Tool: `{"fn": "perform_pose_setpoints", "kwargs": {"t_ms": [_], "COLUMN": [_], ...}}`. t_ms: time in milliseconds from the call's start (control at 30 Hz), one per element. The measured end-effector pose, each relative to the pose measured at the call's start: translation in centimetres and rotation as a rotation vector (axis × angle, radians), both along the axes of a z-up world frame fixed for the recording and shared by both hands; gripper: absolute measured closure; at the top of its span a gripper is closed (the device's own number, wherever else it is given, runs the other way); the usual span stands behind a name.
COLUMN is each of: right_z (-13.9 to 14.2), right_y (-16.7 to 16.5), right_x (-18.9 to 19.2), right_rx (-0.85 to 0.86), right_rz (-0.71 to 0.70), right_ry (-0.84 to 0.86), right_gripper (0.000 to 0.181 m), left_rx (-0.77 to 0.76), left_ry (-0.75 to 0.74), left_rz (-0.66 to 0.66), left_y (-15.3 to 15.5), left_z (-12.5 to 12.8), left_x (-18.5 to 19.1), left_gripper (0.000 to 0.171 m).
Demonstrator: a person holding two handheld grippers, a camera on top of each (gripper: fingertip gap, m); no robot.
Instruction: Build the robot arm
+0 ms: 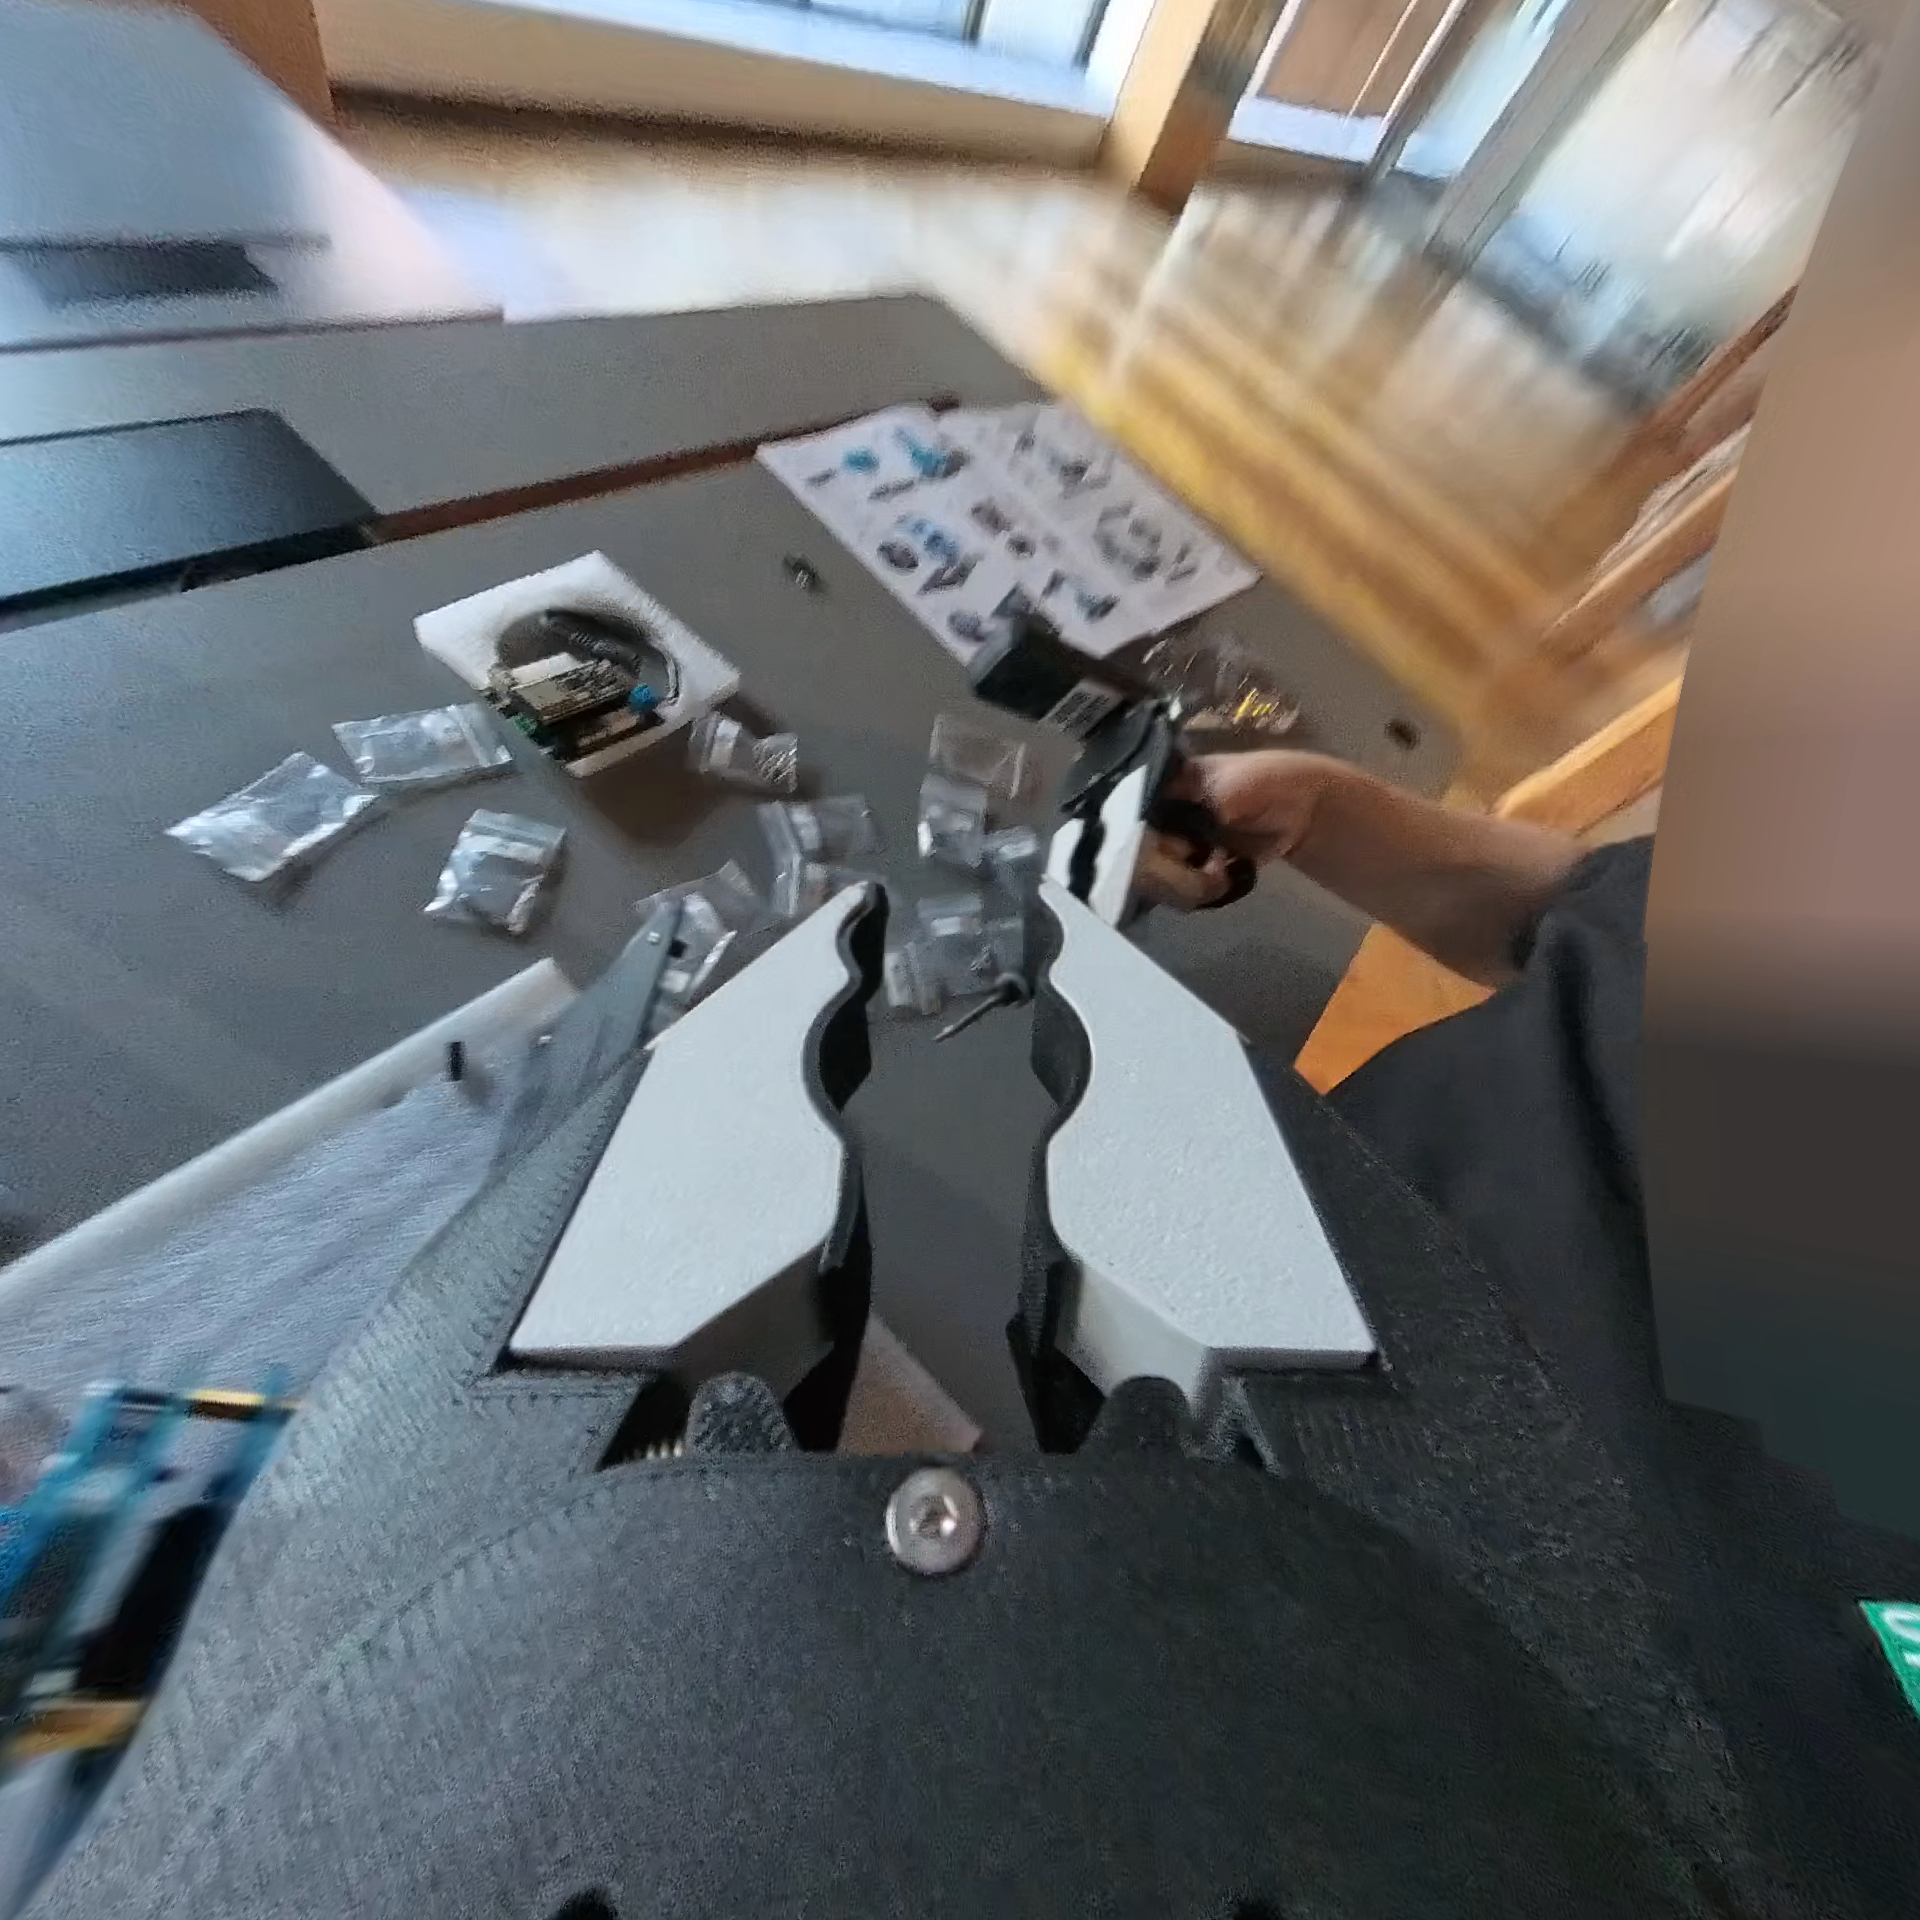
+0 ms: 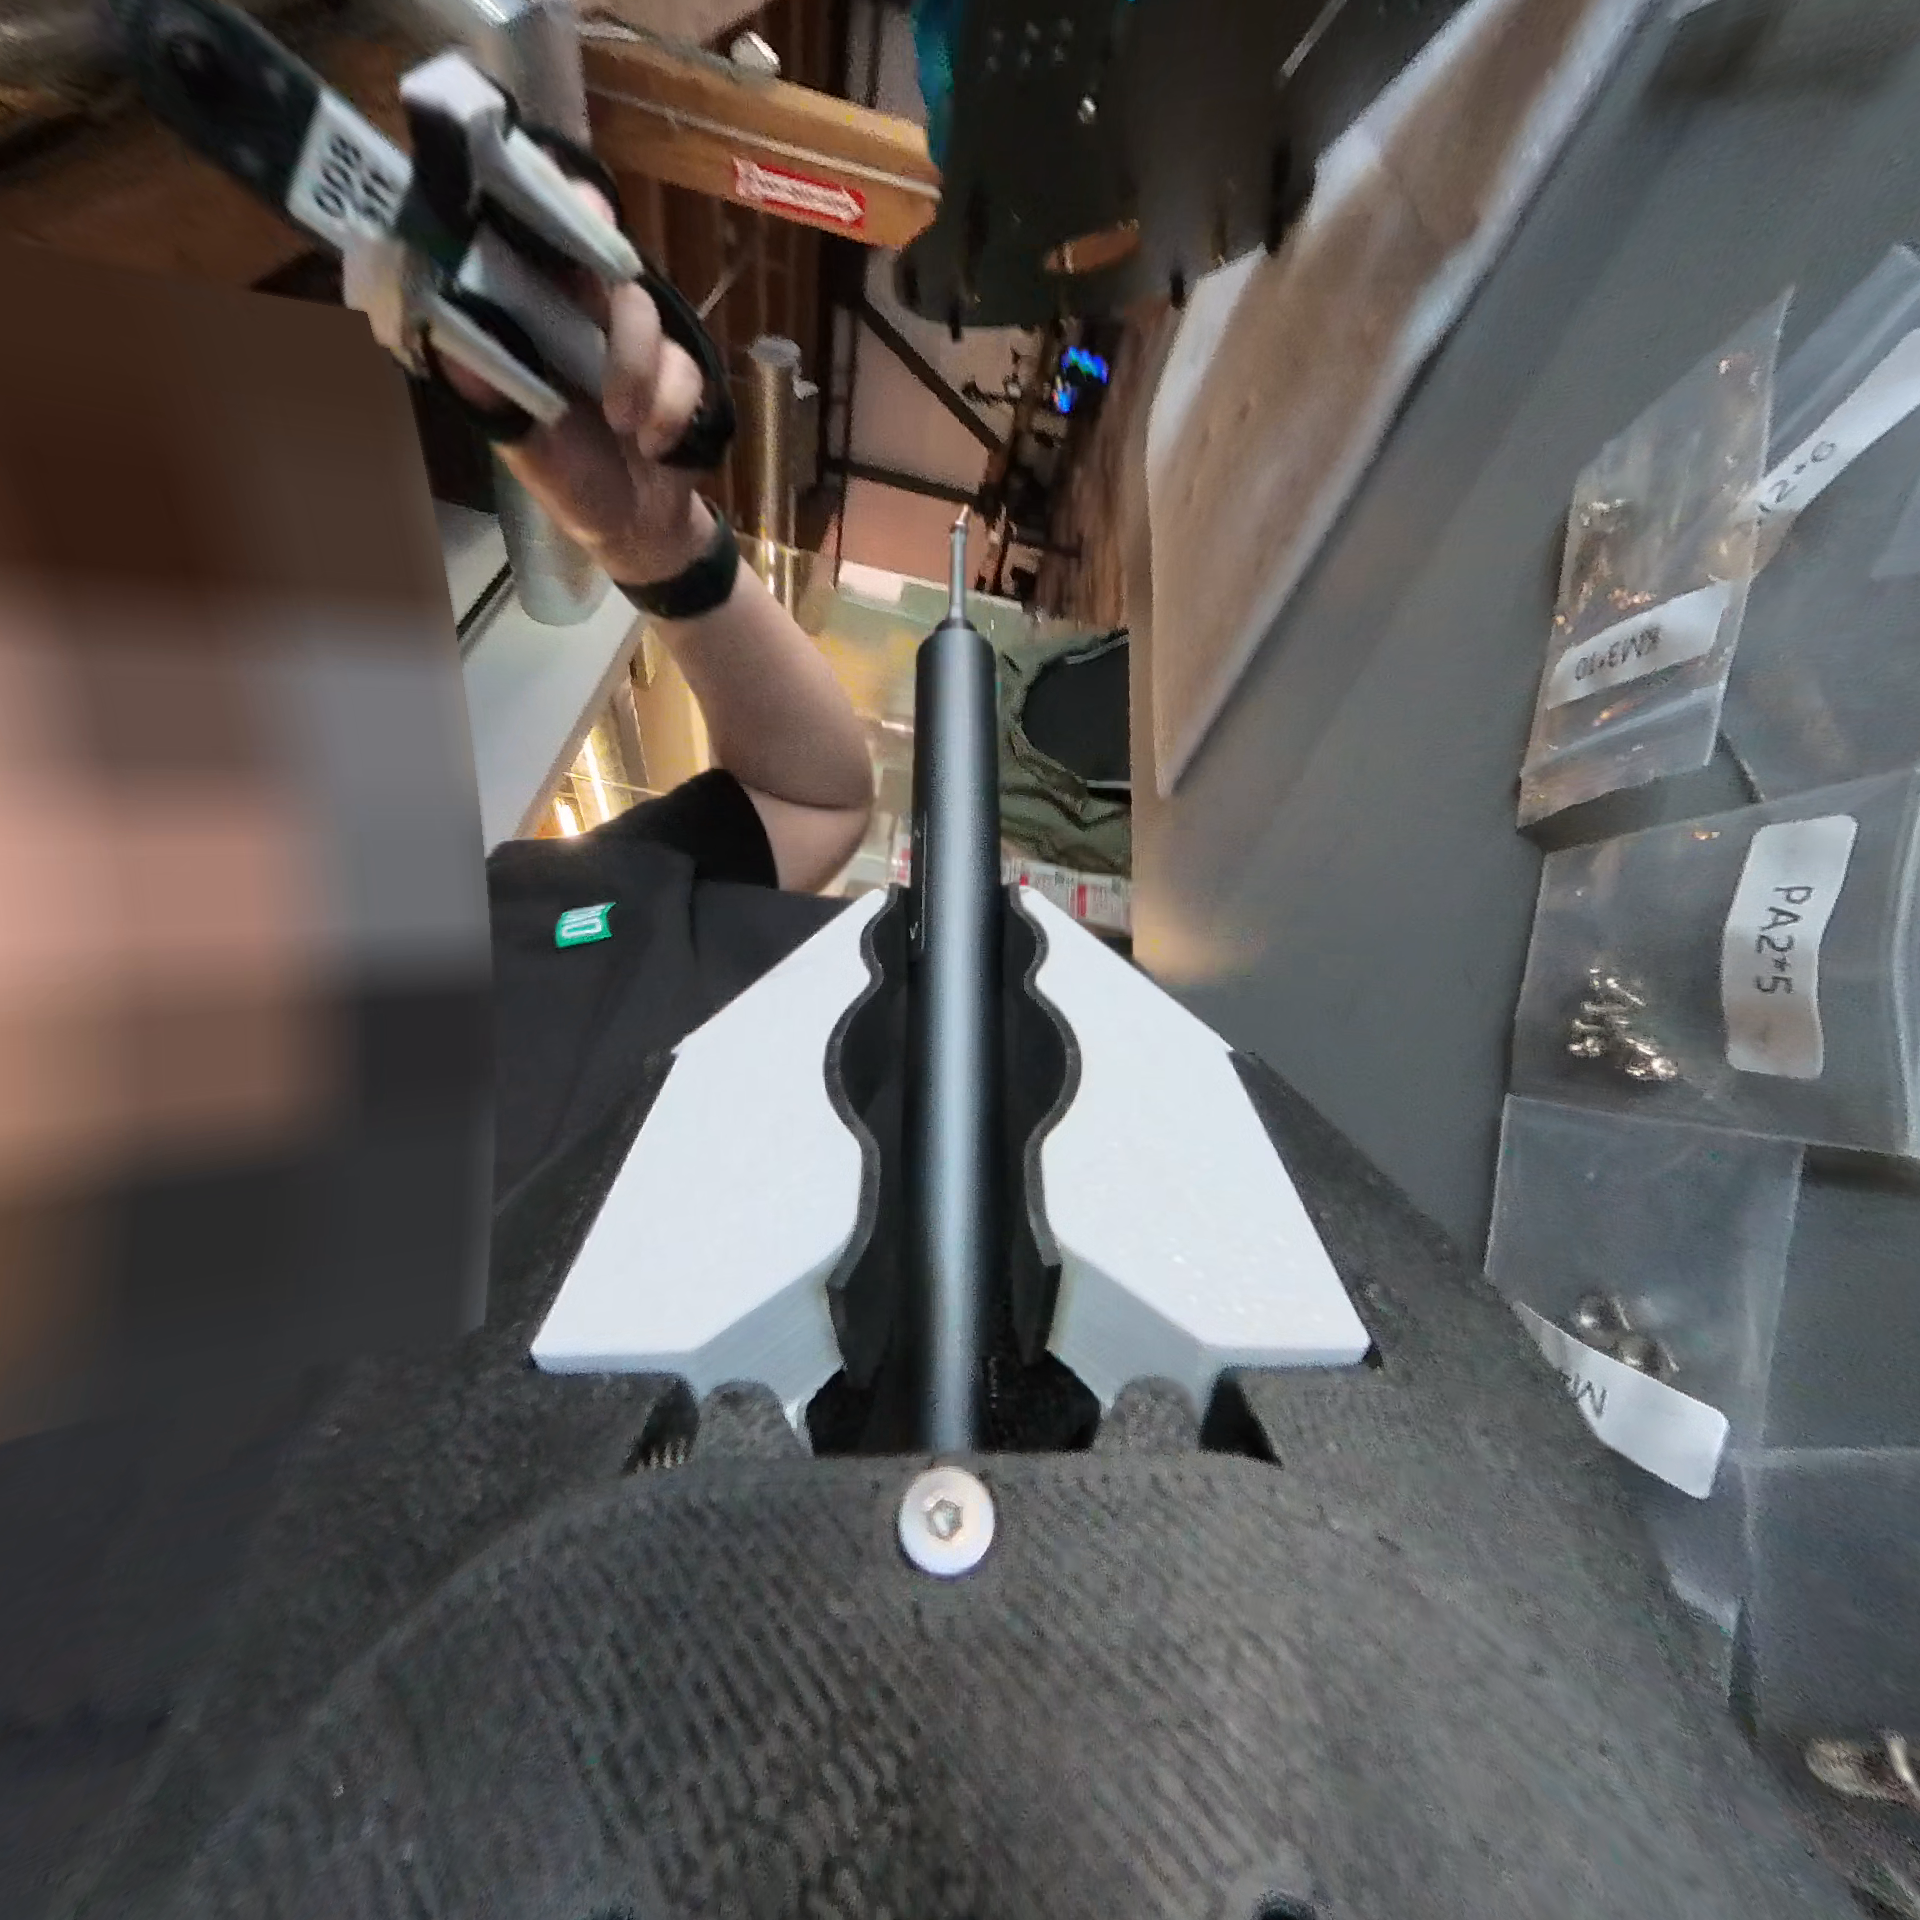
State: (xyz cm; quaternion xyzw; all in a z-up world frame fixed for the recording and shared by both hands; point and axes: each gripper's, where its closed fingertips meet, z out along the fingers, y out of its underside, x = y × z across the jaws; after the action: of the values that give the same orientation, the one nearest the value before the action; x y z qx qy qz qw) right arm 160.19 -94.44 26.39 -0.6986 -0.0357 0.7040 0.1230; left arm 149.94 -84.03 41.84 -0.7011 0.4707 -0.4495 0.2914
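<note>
While the right gripper clamps a slim black screwdriver, the left gripper hangs parted above the dark table

The screwdriver lies lengthwise between the right gripper's white fingers, its thin bit pointing past the tips into open air, with labelled screw bags on the table just to that side. The left gripper's jaws stand a moderate gap apart and hold nothing; a small dark screw lies on the table near its tips, among scattered clear bags. Farther off sit a white foam block holding a circuit board and a printed instruction sheet
</note>
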Motion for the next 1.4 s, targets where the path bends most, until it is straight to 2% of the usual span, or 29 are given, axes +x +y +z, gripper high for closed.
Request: {"fn": "perform_pose_setpoints", "kwargs": {"t_ms": [33,100,200,333,433,567,600,633,667,700,767,800,833,900,967,1200,1333,1400], "right_z": [0.1,0.3,1.0,2.0,2.2,1.5,1.4,1.3,1.2,1.2,1.2,1.2,1.2,0.7,0.2,-0.4,-0.7,-0.7], "right_y": [0.0,0.1,0.4,1.4,2.3,2.7,2.7,2.8,3.0,3.1,3.1,3.2,3.2,3.2,3.3,3.3,2.8,2.7], "right_x": [0.2,0.5,0.9,1.9,2.8,3.0,2.9,2.8,2.7,2.6,2.4,2.3,2.3,2.4,2.7,2.5,2.2,2.2], "right_rx": [0.025,0.067,0.150,0.217,0.206,0.190,0.187,0.187,0.190,0.193,0.198,0.201,0.201,0.195,0.184,0.176,0.172,0.168], "right_rz": [-0.018,-0.051,-0.087,-0.141,-0.175,-0.169,-0.167,-0.167,-0.173,-0.177,-0.176,-0.178,-0.178,-0.179,-0.188,-0.171,-0.145,-0.140], "right_ry": [0.009,0.014,0.022,0.064,0.102,0.086,0.084,0.086,0.088,0.090,0.103,0.108,0.110,0.099,0.080,0.089,0.093,0.100], "right_gripper": [0.165,0.165,0.165,0.165,0.165,0.165,0.165,0.165,0.165,0.165,0.165,0.165,0.165,0.165,0.165,0.165,0.165,0.165], "left_rx": [0.029,0.091,0.084,0.081,0.193,0.432,0.456,0.439,0.364,0.214,-0.061,-0.134,-0.178,-0.222,-0.269,-0.461,-0.430,-0.406], "left_ry": [0.081,0.288,0.608,0.854,0.952,0.999,1.008,1.036,1.091,1.124,1.092,1.070,1.055,1.085,1.126,1.154,1.178,1.202], "left_rz": [0.001,0.005,-0.045,-0.142,-0.289,-0.654,-0.724,-0.740,-0.706,-0.685,-0.593,-0.541,-0.504,-0.434,-0.379,-0.240,-0.204,-0.206], "left_y": [1.1,4.0,7.7,11.6,13.8,14.6,14.4,14.4,14.4,13.4,11.4,11.3,11.4,12.3,12.9,12.4,12.8,12.8], "left_z": [0.0,-1.2,-5.2,-10.0,-12.3,-15.0,-15.8,-16.9,-18.0,-19.0,-20.3,-20.9,-21.4,-22.3,-23.0,-23.8,-24.3,-24.5], "left_x": [0.6,1.4,1.4,0.7,0.3,0.9,1.1,1.2,1.1,1.0,1.9,2.3,2.6,2.2,1.6,1.6,1.6,1.5], "left_gripper": [0.152,0.157,0.162,0.168,0.166,0.171,0.171,0.170,0.170,0.167,0.171,0.171,0.164,0.152,0.152,0.169,0.155,0.156]}}
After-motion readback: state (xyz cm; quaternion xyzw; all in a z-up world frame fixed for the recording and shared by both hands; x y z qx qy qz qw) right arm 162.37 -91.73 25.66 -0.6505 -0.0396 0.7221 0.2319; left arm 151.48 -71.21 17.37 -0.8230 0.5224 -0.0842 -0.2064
